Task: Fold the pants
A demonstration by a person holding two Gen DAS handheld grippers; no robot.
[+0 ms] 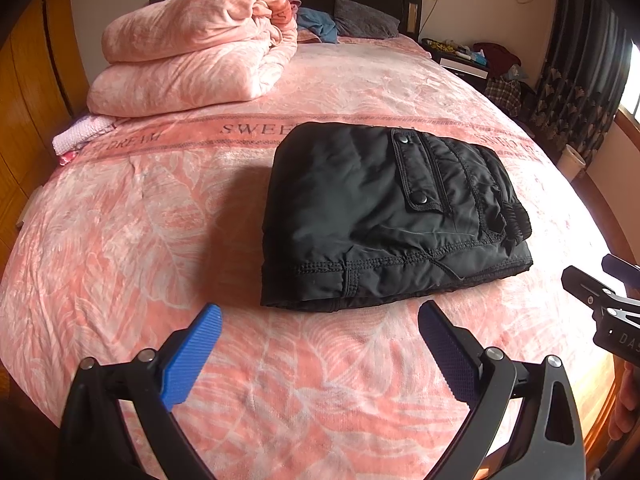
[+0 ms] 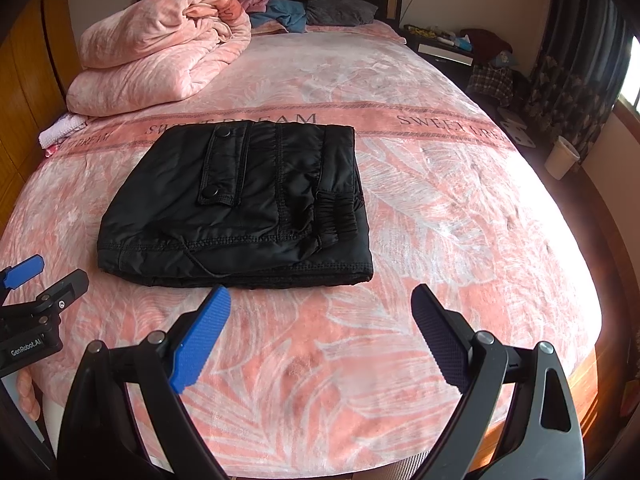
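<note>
Both tongs are hovering low over the near end of the bed [image 1: 120, 220], released and gripping nothing. Left tongs [image 1: 320, 316] are spreading their blue pads wide, pointing toward the headboard; right tongs [image 2: 320, 296] are doing the same alongside, and each is poking into the edge of the other's view (only partly, cut off by the frame). A bit of hand [image 2: 28, 396] is showing under the left tool, though too little to tell its grip.

Pants [image 1: 384, 216] are lying folded into a compact black bundle on the pink bedspread, just ahead of the tongs and apart from them: slightly right of centre for the left tongs, slightly left for the right. A snap-buttoned pocket flap is facing up, and the elastic waistband is bunching at the right side. Lower layers of the bundle are hidden beneath the top one.

A folded pink quilt [image 1: 192, 48] is sitting well beyond, at the far left corner.
</note>
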